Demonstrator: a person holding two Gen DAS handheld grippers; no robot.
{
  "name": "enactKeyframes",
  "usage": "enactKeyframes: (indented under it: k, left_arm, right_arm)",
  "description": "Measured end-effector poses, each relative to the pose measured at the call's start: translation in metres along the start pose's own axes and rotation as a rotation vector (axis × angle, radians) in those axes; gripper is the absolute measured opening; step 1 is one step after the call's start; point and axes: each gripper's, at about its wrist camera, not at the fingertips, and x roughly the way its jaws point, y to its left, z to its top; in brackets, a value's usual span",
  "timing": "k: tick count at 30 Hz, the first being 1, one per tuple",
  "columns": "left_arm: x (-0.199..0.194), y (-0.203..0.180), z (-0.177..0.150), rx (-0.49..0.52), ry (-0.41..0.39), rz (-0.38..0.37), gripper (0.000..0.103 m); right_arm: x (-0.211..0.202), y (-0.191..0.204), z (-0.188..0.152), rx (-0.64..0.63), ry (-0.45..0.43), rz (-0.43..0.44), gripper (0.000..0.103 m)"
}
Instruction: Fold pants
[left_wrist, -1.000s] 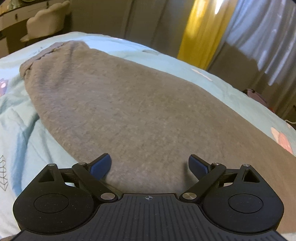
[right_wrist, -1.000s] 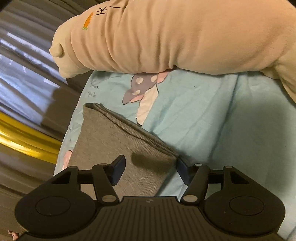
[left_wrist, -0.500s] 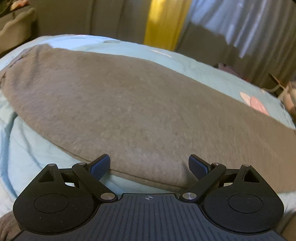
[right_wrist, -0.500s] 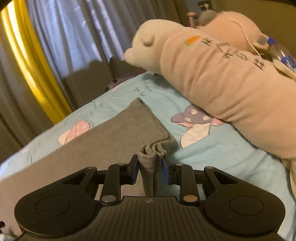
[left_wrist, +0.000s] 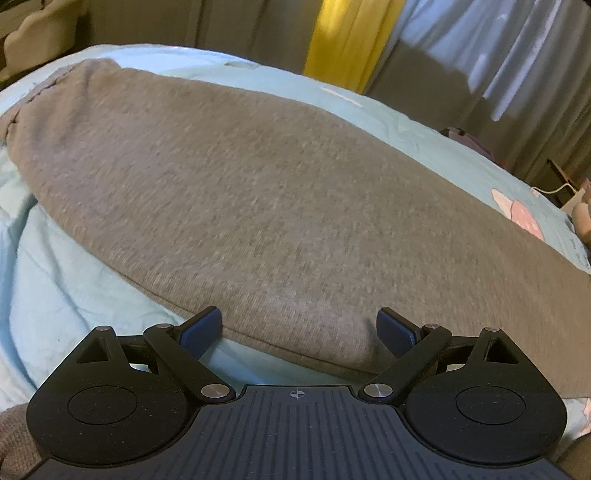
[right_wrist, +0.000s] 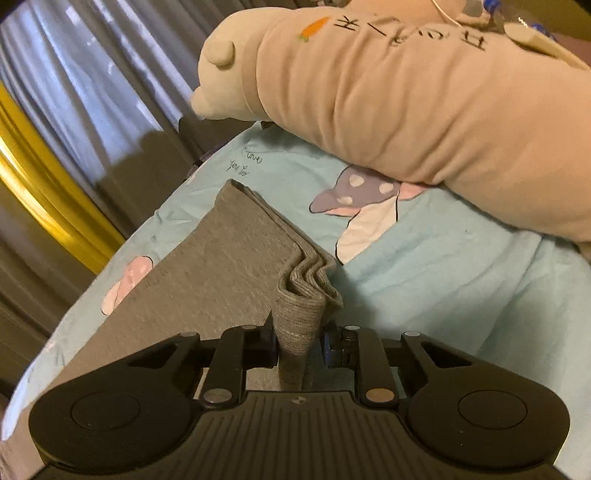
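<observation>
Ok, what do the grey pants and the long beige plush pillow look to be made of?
Grey pants: a soft knit, probably cotton jersey or fleece; matte, heathered, with fine ribbing at the bunched end pinched in the right gripper. Long beige plush pillow: smooth short-pile plush, seemingly stuffed; soft creases, an embroidered carrot and dark characters.

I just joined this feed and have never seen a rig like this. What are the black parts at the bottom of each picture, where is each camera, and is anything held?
There is no robot arm: a person carries a two-finger tool in each hand, with a camera on each looking along its fingers. The left view shows the left tool, jaws wide open at the near edge of the grey pants, which lie on a light blue bedsheet. The right view shows the right tool; its jaws have just been closing and now pinch a bunched corner of the pants. A beige plush pillow lies behind.
</observation>
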Motion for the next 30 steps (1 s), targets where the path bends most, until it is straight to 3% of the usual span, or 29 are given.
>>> enactKeyframes:
  k: [8,9,11,14,17,20,22,26,28,30]
  left_arm:
    - [0.012,0.002,0.001,-0.017,0.068,0.034,0.096]
    - [0.011,0.003,0.001,-0.017,0.064,0.031,0.096]
    - [0.009,0.006,0.002,-0.029,0.053,0.015,0.096]
    - [0.004,0.015,0.005,-0.078,0.018,-0.013,0.096]
    - [-0.002,0.026,0.007,-0.141,-0.016,-0.041,0.096]
    - [-0.006,0.036,0.007,-0.207,-0.028,-0.072,0.096]
    - [-0.008,0.041,0.006,-0.235,-0.032,-0.076,0.096]
    - [-0.008,0.042,0.005,-0.244,-0.031,-0.083,0.096]
    - [-0.008,0.04,0.005,-0.227,-0.034,-0.09,0.096]
    - [-0.008,0.037,0.005,-0.195,-0.036,-0.108,0.096]
  right_arm:
    - [0.008,0.003,0.006,0.022,0.026,-0.07,0.02]
    - [0.005,0.012,0.008,-0.006,0.013,-0.089,0.015]
    - [-0.005,0.045,0.013,-0.127,-0.026,-0.082,0.014]
    - [-0.027,0.123,0.008,-0.376,-0.098,0.036,0.014]
    - [-0.046,0.208,-0.025,-0.629,-0.122,0.221,0.014]
    - [-0.048,0.271,-0.085,-0.809,-0.061,0.404,0.014]
    - [-0.036,0.292,-0.126,-0.883,0.018,0.457,0.015]
    - [0.012,0.305,-0.197,-0.931,0.319,0.418,0.028]
    - [0.007,0.298,-0.202,-0.903,0.326,0.438,0.042]
    - [-0.003,0.288,-0.181,-0.799,0.371,0.537,0.068]
